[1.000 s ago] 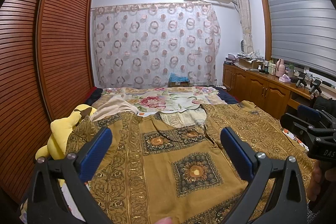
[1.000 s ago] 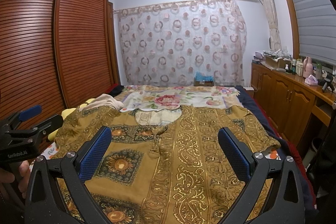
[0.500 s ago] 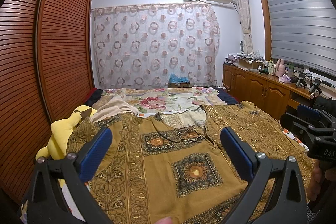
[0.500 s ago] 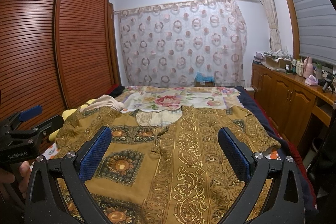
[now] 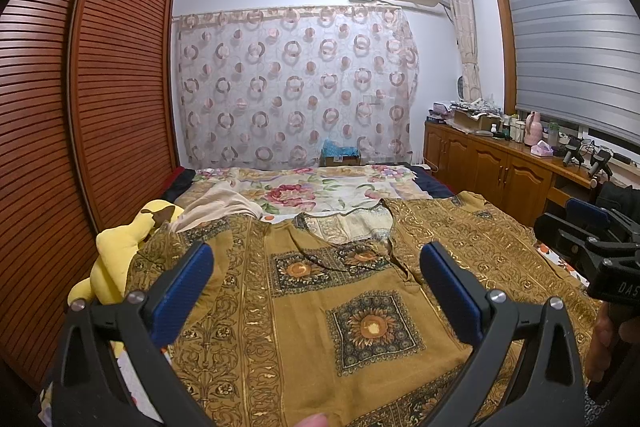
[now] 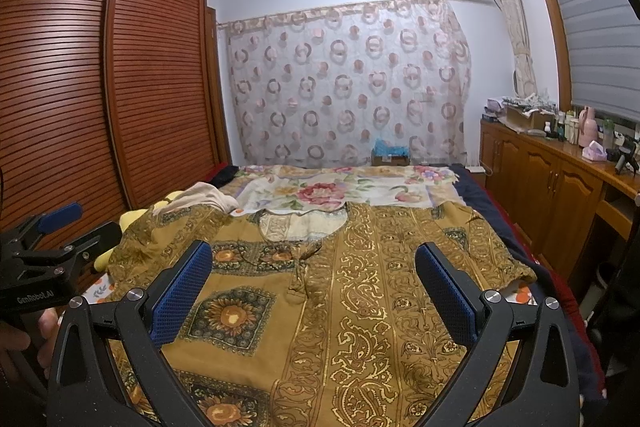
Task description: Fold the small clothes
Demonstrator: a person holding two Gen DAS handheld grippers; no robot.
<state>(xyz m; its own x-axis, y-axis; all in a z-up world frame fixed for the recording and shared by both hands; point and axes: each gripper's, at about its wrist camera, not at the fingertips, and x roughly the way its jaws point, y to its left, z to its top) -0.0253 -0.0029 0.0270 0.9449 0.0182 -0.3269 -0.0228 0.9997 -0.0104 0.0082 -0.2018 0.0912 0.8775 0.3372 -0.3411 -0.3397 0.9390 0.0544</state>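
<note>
A mustard-brown shirt with gold scrollwork and sunflower squares (image 5: 360,311) lies spread flat, front up, on the bed, neckline toward the far end; it also fills the right wrist view (image 6: 360,299). My left gripper (image 5: 316,267) is open and empty, held above the shirt's left half. My right gripper (image 6: 314,265) is open and empty above the chest and placket. The right gripper shows at the right edge of the left wrist view (image 5: 592,247); the left gripper shows at the left edge of the right wrist view (image 6: 48,251).
A yellow plush toy (image 5: 120,255) and a beige cloth (image 5: 220,205) lie by the shirt's left sleeve. A floral sheet (image 5: 320,187) covers the far bed. A slatted wardrobe (image 5: 80,107) stands left, a wooden cabinet (image 5: 500,171) with bottles right.
</note>
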